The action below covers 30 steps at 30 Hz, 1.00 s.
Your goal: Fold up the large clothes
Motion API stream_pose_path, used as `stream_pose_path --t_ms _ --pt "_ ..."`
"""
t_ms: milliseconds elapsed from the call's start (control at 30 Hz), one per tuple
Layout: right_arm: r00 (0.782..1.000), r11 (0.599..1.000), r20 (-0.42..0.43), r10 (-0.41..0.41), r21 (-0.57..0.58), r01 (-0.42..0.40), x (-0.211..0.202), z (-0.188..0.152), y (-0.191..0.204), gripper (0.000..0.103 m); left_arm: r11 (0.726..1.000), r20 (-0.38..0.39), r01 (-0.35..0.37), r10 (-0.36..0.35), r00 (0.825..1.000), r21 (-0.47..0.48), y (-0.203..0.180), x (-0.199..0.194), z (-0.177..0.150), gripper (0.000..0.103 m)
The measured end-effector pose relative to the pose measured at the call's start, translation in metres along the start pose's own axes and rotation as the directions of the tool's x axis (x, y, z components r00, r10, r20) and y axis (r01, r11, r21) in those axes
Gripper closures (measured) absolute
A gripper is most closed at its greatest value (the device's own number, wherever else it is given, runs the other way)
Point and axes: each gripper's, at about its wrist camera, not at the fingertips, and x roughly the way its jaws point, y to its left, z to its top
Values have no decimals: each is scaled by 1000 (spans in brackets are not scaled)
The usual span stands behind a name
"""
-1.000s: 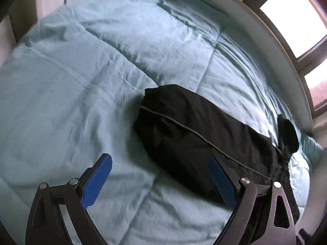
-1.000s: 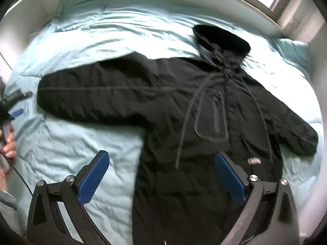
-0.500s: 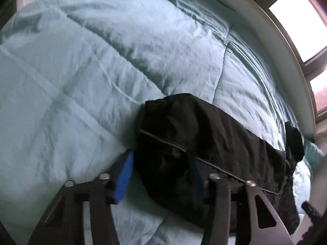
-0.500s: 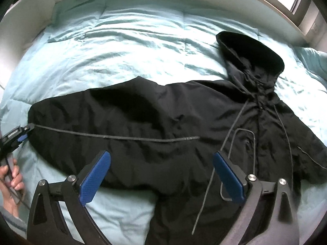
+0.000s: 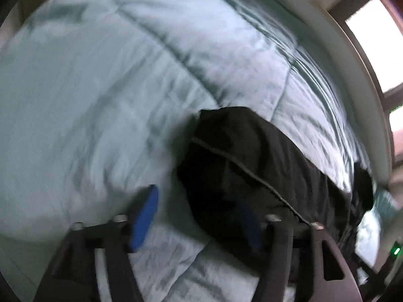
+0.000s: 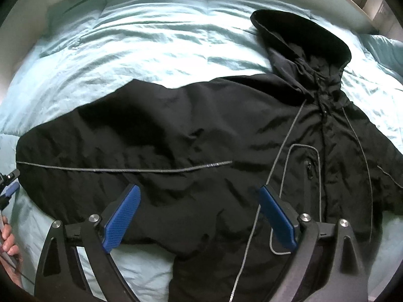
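Observation:
A black hooded jacket point(image 6: 201, 138) lies spread face up on a light blue duvet point(image 6: 151, 40), hood point(image 6: 302, 37) at the far right, one sleeve stretched to the left. My right gripper point(image 6: 199, 214) is open just above the sleeve near the armpit, holding nothing. In the blurred left wrist view the sleeve's cuff end point(image 5: 226, 156) lies between the blue pads of my left gripper point(image 5: 199, 216). Its jaws are partly closed around the cuff, with a gap still showing. The left gripper also shows at the left edge of the right wrist view point(image 6: 8, 188).
The duvet point(image 5: 100, 88) covers the whole bed. A white ledge point(image 5: 352, 50) and a window point(image 5: 377, 50) run along the far side. A pillow point(image 6: 385, 50) lies at the far right. The person's hand point(image 6: 8, 239) is at the left edge.
My left gripper moved onto the sleeve cuff and narrowed its jaws around it. My right gripper came lower and closer over the sleeve near the armpit, staying open.

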Motion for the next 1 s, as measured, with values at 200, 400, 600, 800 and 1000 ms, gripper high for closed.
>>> stream_pose_path --t_ms 200,400,600,800,1000 --pt "1000 1000 -24 -3 -6 3 4 -6 4 7 989 -11 138 -139 990 -56 7 22 2 36" --pt "1000 999 7 -20 -29 20 1 -2 9 7 993 35 116 -117 993 35 -15 19 11 74" --pt "999 999 27 -34 4 34 10 8 -9 11 981 131 103 -126 983 167 -58 -42 0 82" --pt "998 999 52 -32 -10 33 35 18 -10 21 936 154 178 -232 960 303 -117 -89 -16 83" --pt "995 1000 -97 18 -6 -19 103 11 -13 31 877 107 225 -295 949 424 -182 -96 -43 84"
